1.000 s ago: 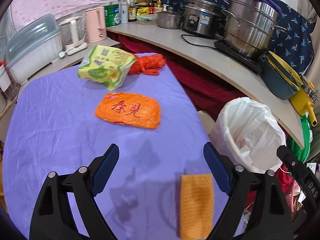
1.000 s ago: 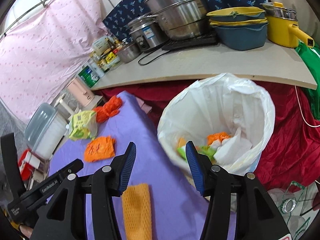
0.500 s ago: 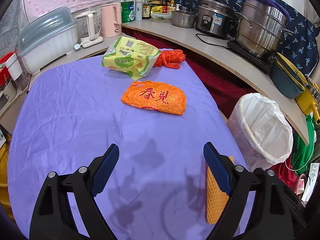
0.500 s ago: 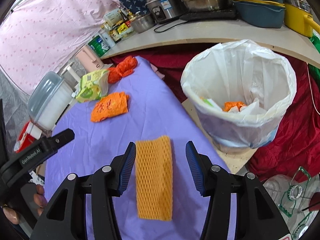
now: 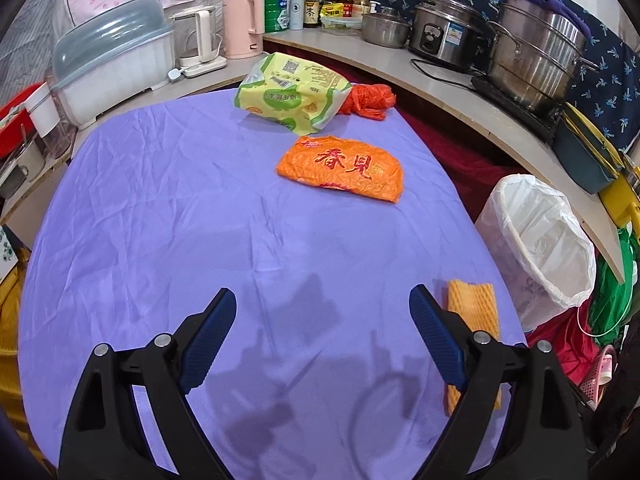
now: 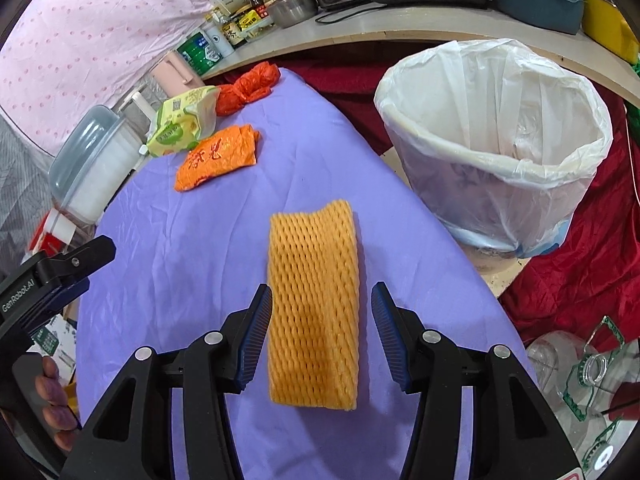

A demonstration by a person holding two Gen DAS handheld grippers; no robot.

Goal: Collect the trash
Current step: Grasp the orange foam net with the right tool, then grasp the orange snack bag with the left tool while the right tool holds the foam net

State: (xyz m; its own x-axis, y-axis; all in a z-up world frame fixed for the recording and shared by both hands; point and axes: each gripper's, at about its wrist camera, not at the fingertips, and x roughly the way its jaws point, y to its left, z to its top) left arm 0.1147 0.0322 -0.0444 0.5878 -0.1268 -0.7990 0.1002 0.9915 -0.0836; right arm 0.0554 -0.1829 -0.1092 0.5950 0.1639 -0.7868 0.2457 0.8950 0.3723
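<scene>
— Orange foam netting, soft and ribbed, lay flat on the purple tabletop between the right tongs, parted and not touching it. Could have squashed and slipped out.

— Left tongs spread wide over bare cloth, empty. Farther off: crinkled orange packet, green-yellow wrapper, knotted red bag. White-lined bin beside the tabletop.

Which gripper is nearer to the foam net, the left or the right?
Right. The right gripper is open with the foam net lying between its fingers. The left gripper is open over bare cloth, with the net beside its finger.
</scene>
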